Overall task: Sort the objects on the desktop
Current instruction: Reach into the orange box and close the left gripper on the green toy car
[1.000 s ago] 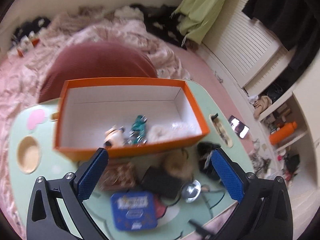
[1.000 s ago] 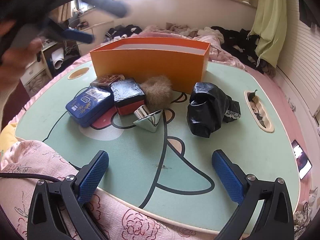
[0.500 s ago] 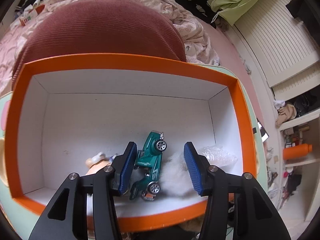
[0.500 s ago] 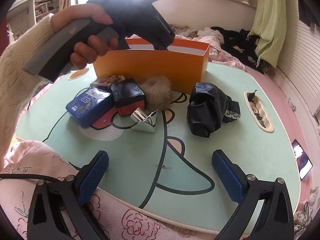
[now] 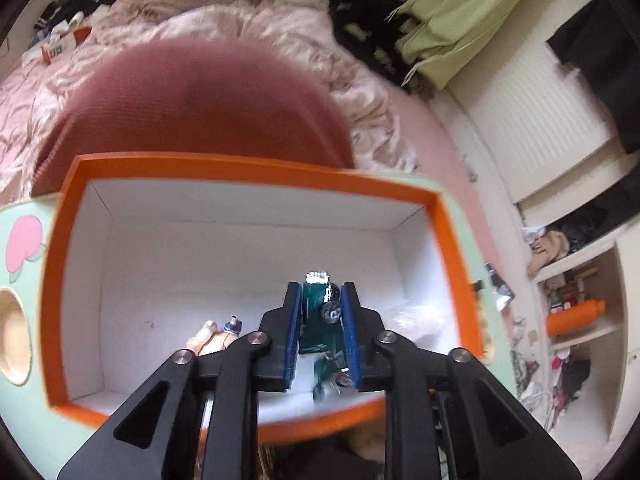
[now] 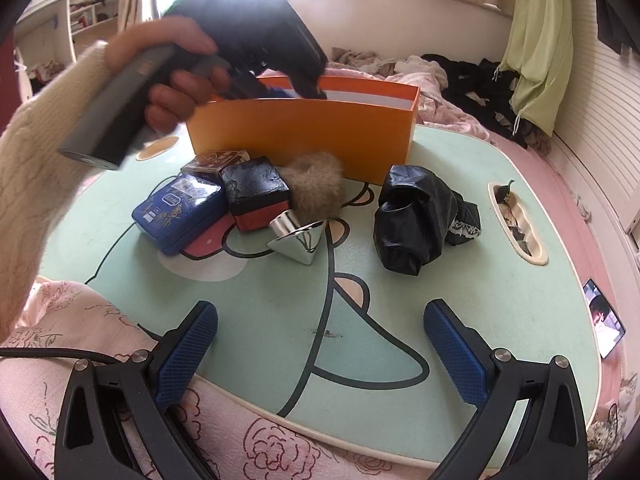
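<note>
My left gripper is inside the orange box and shut on a green toy car. A small figurine and a white fluffy item lie on the box floor beside it. In the right wrist view the left gripper body reaches into the box. My right gripper is open and empty, low over the table's near edge. On the table lie a blue tin, a black and red box, a brown fur ball, a chrome cone and a black bag.
The green cartoon table rests on a pink bed. A patterned dark box sits by the orange box. A slot tray is at the table's right. A phone lies off the right edge. A maroon cushion is behind the box.
My left gripper dropped into the orange box and closed on the green toy car. My right gripper has stayed still and open.
</note>
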Demonstrator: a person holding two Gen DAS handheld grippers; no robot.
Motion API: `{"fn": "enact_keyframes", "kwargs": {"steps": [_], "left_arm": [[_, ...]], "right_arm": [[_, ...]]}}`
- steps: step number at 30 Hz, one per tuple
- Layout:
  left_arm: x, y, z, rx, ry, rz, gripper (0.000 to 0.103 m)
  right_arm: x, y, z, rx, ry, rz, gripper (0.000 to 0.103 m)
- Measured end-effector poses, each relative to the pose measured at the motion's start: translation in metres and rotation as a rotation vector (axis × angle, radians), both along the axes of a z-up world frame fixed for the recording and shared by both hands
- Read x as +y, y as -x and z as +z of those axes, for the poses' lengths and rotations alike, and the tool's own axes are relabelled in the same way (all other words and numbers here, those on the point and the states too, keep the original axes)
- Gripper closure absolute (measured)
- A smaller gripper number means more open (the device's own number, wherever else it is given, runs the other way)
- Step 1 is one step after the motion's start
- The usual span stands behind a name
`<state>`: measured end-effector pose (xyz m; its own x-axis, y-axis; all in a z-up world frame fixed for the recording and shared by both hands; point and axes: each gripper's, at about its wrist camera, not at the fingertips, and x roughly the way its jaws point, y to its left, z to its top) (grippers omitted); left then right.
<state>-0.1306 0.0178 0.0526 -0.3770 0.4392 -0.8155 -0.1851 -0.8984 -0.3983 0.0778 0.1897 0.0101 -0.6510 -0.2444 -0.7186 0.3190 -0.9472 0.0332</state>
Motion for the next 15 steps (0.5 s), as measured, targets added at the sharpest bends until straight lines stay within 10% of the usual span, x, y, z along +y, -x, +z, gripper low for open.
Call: {"fn": "enact_keyframes", "kwargs": {"steps": [9,12,14,15], "left_arm": [[-0.006,-0.06,0.058,0.194,-0.155,-0.066,0.095],[0.007,-0.065,0.066,0.216,-0.07,-0.093,0.094],[0.021,-0.049,0.061,0.213,0.049,-0.054,0.075],[0.025,-0.039,0.055,0.191,0.094,-0.035,0.046]], "right_arm": [[0.0,-0.001,0.0,0.001,0.0,0.0,0.0],[0.0,-0.001,-0.001,0.001,0.0,0.0,0.0],[0.0,-0.002,-0.001,0.001,-0.001,0.0,0.0],[0.001,-0.002,0.0,0.002,0.0,0.0,0.0]]}}
